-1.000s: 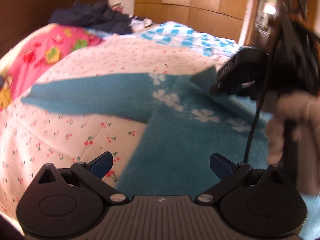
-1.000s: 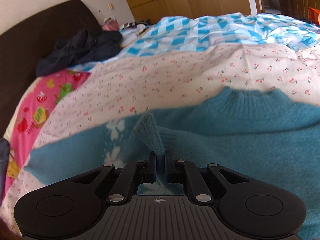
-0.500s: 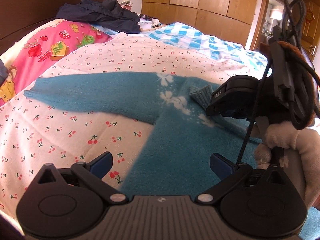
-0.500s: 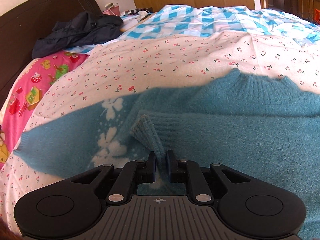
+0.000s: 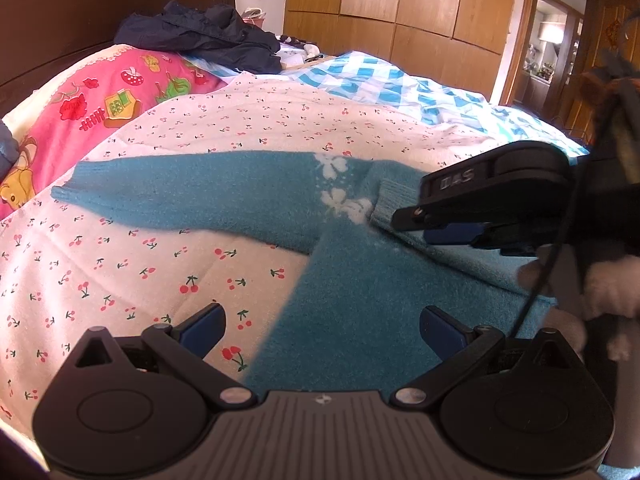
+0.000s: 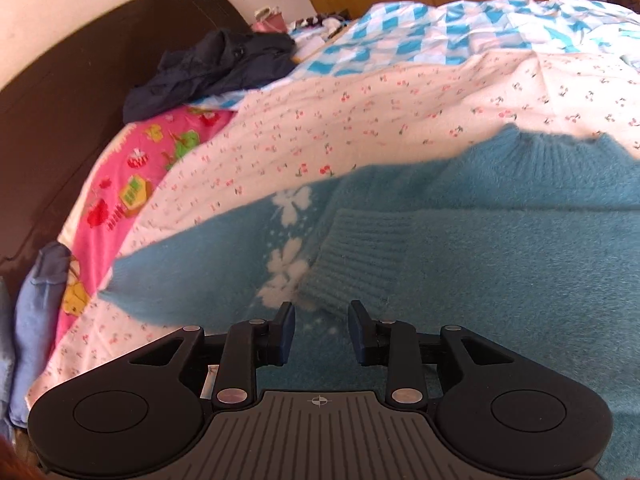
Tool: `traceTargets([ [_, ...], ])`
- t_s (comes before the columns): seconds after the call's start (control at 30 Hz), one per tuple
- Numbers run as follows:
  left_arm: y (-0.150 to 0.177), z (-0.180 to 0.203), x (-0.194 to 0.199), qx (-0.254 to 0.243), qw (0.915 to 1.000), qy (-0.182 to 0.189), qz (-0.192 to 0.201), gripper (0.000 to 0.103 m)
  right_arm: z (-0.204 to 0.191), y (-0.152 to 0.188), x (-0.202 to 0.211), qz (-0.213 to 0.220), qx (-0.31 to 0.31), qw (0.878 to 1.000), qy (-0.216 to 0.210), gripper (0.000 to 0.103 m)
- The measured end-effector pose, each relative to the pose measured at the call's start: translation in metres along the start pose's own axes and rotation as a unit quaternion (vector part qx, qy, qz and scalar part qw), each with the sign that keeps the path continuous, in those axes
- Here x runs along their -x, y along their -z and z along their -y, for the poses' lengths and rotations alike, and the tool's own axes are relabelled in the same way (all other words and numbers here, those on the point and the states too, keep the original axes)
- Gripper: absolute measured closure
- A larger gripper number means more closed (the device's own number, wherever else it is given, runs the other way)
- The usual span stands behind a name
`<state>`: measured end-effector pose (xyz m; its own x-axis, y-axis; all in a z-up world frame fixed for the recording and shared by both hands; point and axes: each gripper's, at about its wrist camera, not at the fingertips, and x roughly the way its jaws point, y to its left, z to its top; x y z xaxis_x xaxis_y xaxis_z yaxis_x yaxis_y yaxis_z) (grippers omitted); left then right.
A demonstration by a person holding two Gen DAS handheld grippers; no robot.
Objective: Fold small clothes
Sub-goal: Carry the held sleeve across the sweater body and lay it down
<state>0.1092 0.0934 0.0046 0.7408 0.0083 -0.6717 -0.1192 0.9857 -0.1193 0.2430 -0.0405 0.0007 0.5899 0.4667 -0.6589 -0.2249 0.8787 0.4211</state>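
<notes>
The right gripper (image 6: 322, 330) is seen with its fingers a little apart, and nothing is pinched. The cuff (image 6: 352, 256) lies flat just past the tips, folded in over the sweater (image 6: 500, 280). The left gripper (image 5: 320, 330) is spread wide and holds nothing; it hangs over the sweater's bottom edge. The other sleeve (image 5: 192, 196) is stretched out long to the left on the bed (image 5: 120, 280), so the left gripper is judged nearer to it. A moment ago the cuff was pinched tight and stood up; the right jaws have just been opening, and the cuff has been let go.
</notes>
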Motion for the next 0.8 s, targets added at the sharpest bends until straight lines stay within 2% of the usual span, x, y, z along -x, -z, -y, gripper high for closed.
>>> traceTargets([
  [0.13,0.0,0.001,-0.001,0.001,1.0,0.005,-0.001,0.0,0.016,0.001,0.032,0.041,-0.027,0.999,0.006,0.073],
  [0.27,0.001,0.004,-0.002,-0.005,1.0,0.008,-0.001,0.0,0.035,0.001,0.05,0.073,-0.006,0.995,0.072,0.073],
  [0.37,0.001,0.007,-0.004,-0.011,0.9999,0.006,-0.003,0.0,0.047,0.009,0.041,0.062,0.017,0.991,0.12,0.073],
  [0.43,0.002,0.008,-0.005,-0.015,0.9999,0.004,-0.006,0.0,0.055,0.018,0.025,0.024,0.024,0.989,0.145,0.073],
  [0.57,0.003,0.01,-0.005,-0.021,0.9998,-0.001,-0.004,0.0,0.057,0.026,0.028,0.044,0.008,0.989,0.138,0.072],
  [0.67,0.002,0.007,-0.003,-0.017,0.9999,0.001,0.003,0.0,0.054,0.03,0.039,0.057,-0.006,0.992,0.112,0.072],
  [0.8,-0.009,-0.015,0.012,0.022,0.9993,0.015,0.027,0.0,0.047,0.043,0.053,0.064,0.0,0.993,0.099,0.072],
])
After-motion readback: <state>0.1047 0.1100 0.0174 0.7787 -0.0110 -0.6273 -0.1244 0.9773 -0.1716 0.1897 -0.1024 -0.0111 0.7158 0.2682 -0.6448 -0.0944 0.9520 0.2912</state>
